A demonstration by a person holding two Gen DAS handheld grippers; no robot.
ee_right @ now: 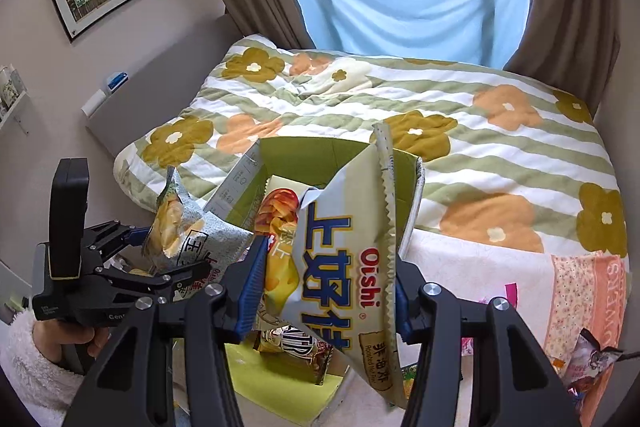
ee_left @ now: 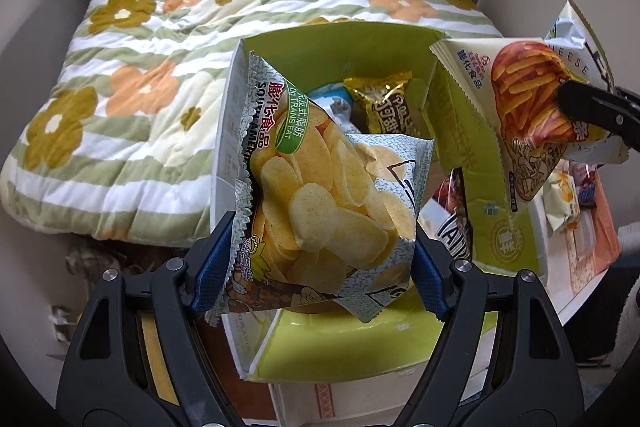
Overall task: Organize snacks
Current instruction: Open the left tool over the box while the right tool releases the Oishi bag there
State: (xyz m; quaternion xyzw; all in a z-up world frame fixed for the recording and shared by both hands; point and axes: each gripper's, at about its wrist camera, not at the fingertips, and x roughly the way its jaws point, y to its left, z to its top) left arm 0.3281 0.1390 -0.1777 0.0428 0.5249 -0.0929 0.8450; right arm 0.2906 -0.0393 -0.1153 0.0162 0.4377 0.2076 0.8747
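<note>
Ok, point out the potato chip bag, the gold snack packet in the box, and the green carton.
potato chip bag (ee_left: 320,211), left wrist view, printed front
gold snack packet (ee_left: 384,103), left wrist view, wrapper middle
green carton (ee_left: 352,51), left wrist view, inner far wall

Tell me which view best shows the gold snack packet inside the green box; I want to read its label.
The left wrist view: the gold packet lies in plain sight in the green box. In the right wrist view, the bags held in the right gripper cover the box's inside, so the packet is hidden.
</note>
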